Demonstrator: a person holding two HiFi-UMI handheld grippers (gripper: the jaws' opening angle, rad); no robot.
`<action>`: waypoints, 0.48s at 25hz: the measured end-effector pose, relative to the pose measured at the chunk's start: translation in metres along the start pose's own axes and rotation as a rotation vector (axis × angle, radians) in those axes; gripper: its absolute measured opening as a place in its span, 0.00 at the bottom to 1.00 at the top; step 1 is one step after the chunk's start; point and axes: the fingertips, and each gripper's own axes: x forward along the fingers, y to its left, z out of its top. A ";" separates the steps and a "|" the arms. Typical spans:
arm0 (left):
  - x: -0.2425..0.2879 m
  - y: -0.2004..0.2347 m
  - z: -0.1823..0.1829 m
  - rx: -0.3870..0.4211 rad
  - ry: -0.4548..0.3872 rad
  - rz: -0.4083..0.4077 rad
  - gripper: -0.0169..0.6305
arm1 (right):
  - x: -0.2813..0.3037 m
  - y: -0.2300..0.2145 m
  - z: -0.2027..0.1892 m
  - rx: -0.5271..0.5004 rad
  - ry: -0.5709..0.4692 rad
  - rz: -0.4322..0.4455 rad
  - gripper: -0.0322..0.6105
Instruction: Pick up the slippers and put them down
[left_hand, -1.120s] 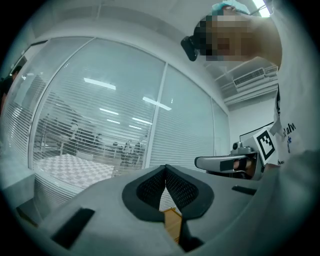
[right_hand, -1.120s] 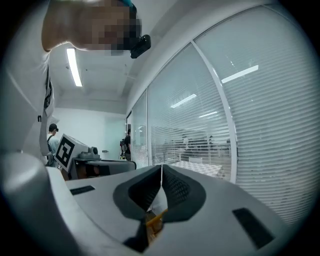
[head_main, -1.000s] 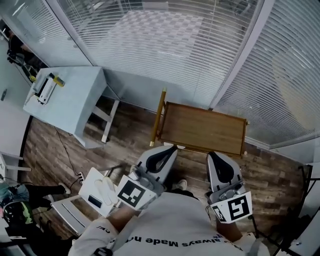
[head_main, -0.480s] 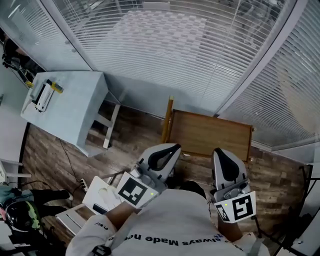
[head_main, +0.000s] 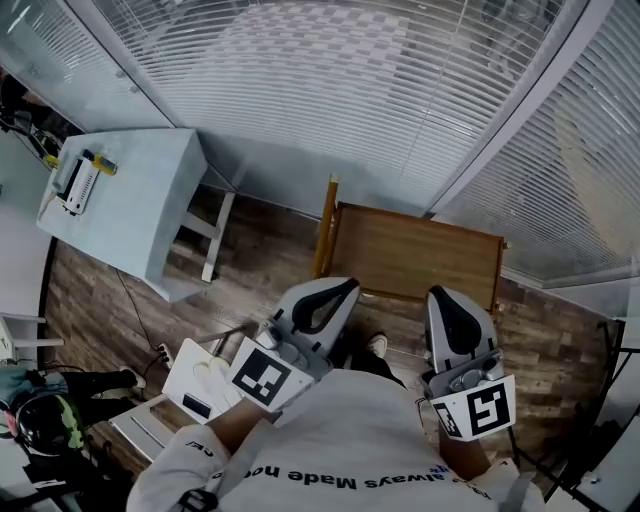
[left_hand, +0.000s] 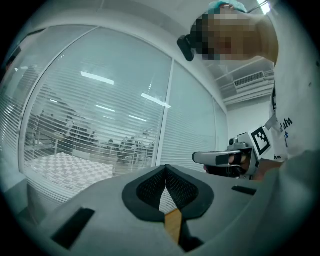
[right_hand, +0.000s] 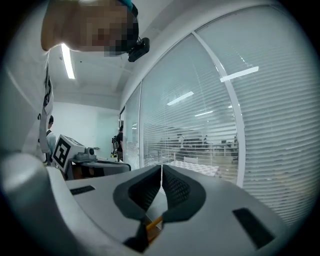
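Observation:
No slippers show in any view. In the head view my left gripper (head_main: 347, 285) is held level over the wood floor, jaws shut with nothing between them, its tip near the front left corner of a low wooden shelf (head_main: 410, 255). My right gripper (head_main: 438, 293) is shut and empty too, its tip at the shelf's front edge. In the left gripper view the dark pads of the left gripper (left_hand: 165, 167) meet, and the right gripper (left_hand: 225, 159) shows beside it. The right gripper view shows the right gripper (right_hand: 161, 166) with its pads together as well.
Glass walls with white blinds (head_main: 330, 90) stand behind the shelf. A pale blue table (head_main: 130, 215) with a white device (head_main: 75, 182) is at the left. A white box (head_main: 200, 378) and a power strip (head_main: 160, 352) lie on the floor at lower left. The person's shoe (head_main: 376, 345) shows between the grippers.
Both grippers have edged forward toward the wooden shelf and stayed shut. The head camera has swayed a little.

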 end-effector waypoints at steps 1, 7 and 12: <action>0.001 -0.001 -0.003 0.001 0.002 -0.001 0.05 | 0.000 0.000 -0.004 0.002 0.006 0.002 0.07; 0.000 -0.008 -0.035 -0.039 0.055 0.006 0.05 | -0.003 0.004 -0.038 0.036 0.071 0.028 0.08; -0.006 -0.007 -0.081 -0.083 0.115 0.017 0.05 | -0.002 0.015 -0.084 0.082 0.148 0.065 0.08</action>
